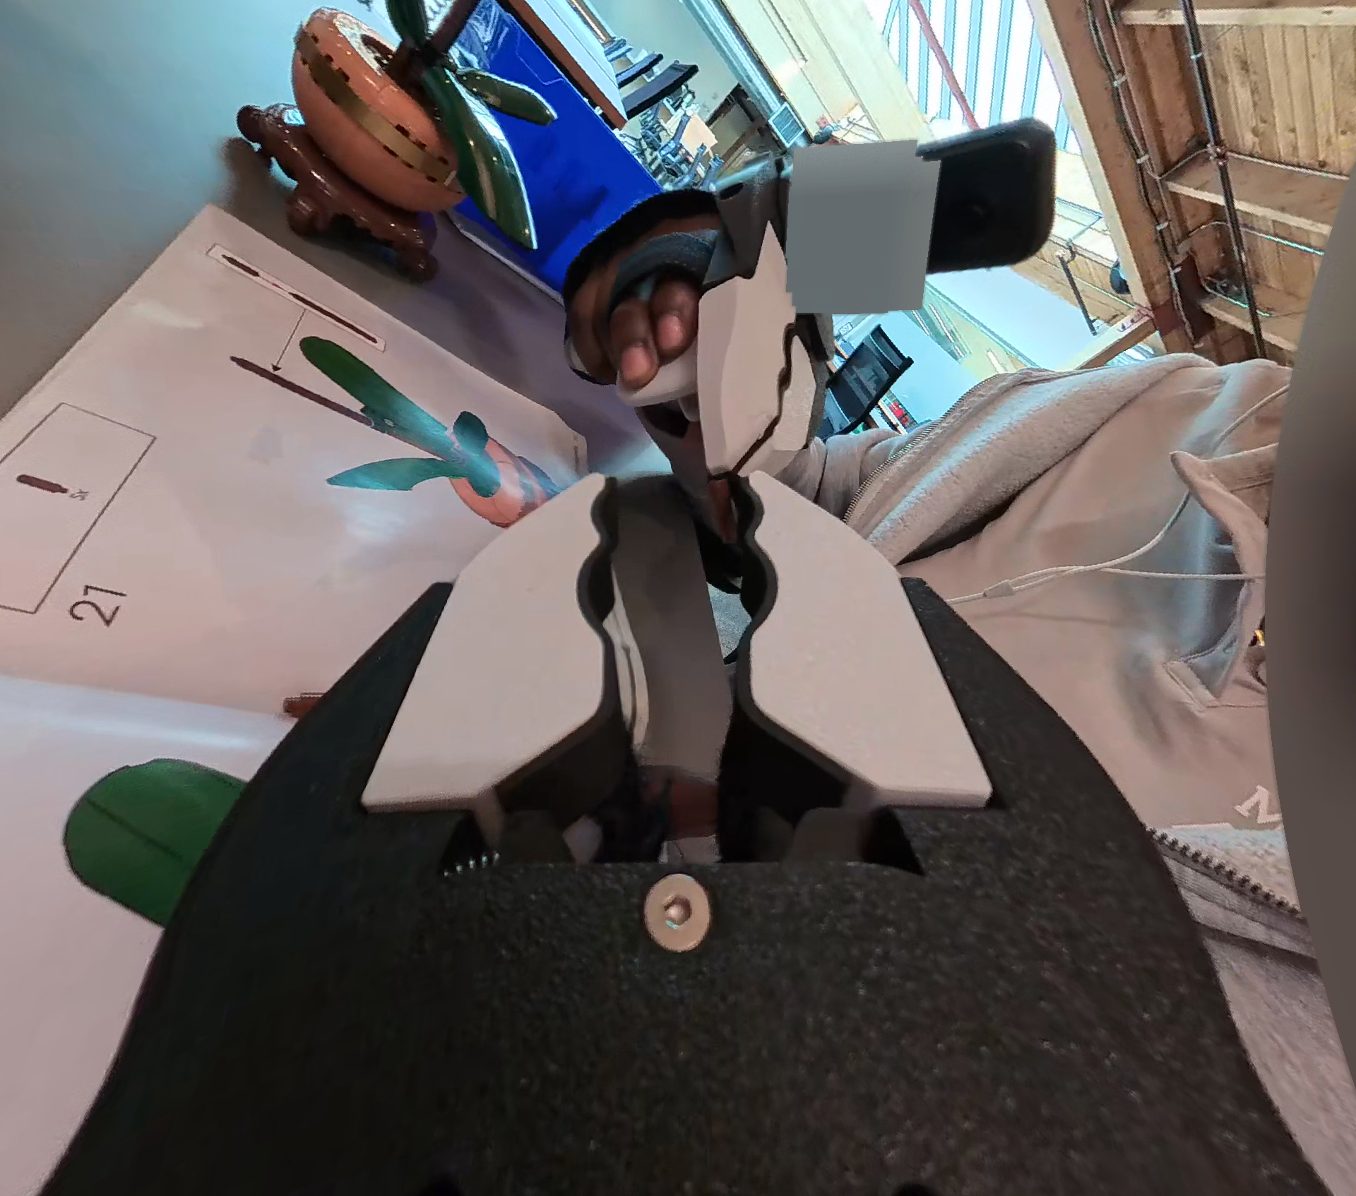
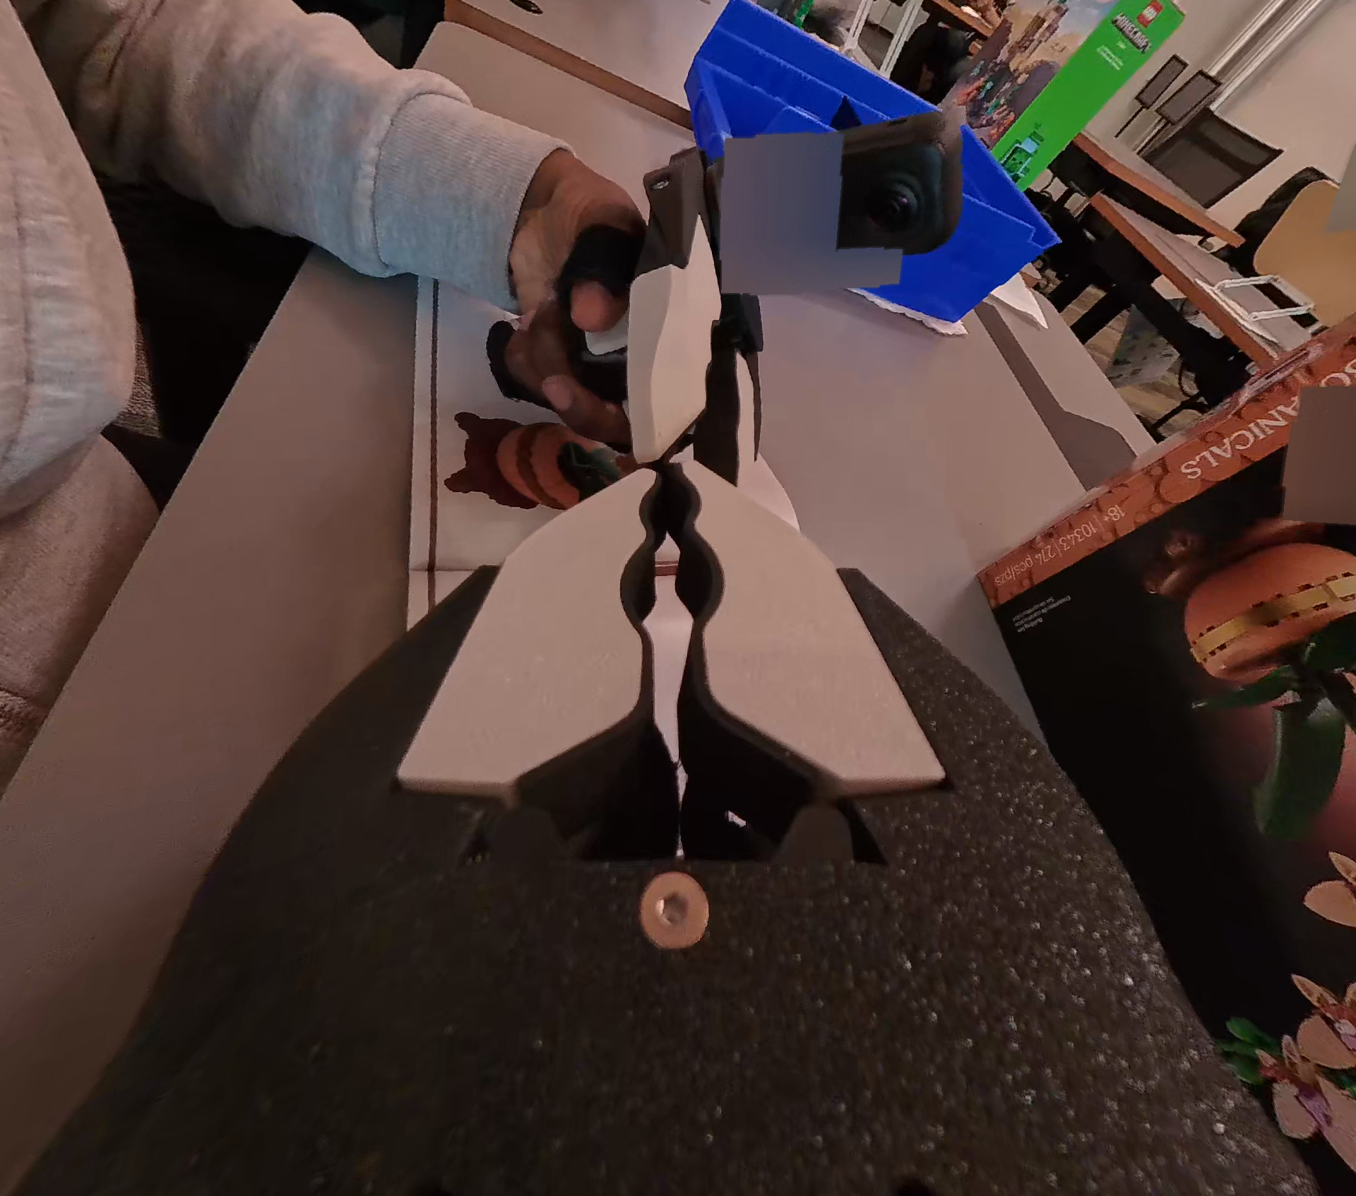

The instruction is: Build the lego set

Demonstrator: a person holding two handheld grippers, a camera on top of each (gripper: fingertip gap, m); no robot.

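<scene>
My left gripper (image 1: 681, 477) is held in the air over the open instruction booklet (image 1: 220, 522), its jaws a little apart. My right gripper (image 2: 664, 475) faces it tip to tip and is shut. In the left wrist view the right gripper's tips (image 1: 723, 470) sit between the left jaws, with a small dark brown piece (image 1: 725, 519) showing just below them. The left gripper's white finger (image 2: 671, 354) shows in the right wrist view. The part-built plant model (image 1: 367, 134), a pink-orange pot with a gold band, green leaves and a brown stand, sits behind the booklet.
A small brown piece (image 1: 301, 702) and a green leaf shape (image 1: 147, 831) lie on the booklet. A blue bin (image 2: 954, 222) stands behind the grippers. The set's dark box (image 2: 1174, 684) stands at the right. Another person works at the far table (image 2: 587, 16). My operator's grey sleeve (image 2: 257, 82) is on the left. Only a small space, under 4 cm, lies between the two pairs of fingers. The part-built plant model (image 1: 367, 134) is about equally far from each gripper, around 20 cm.
</scene>
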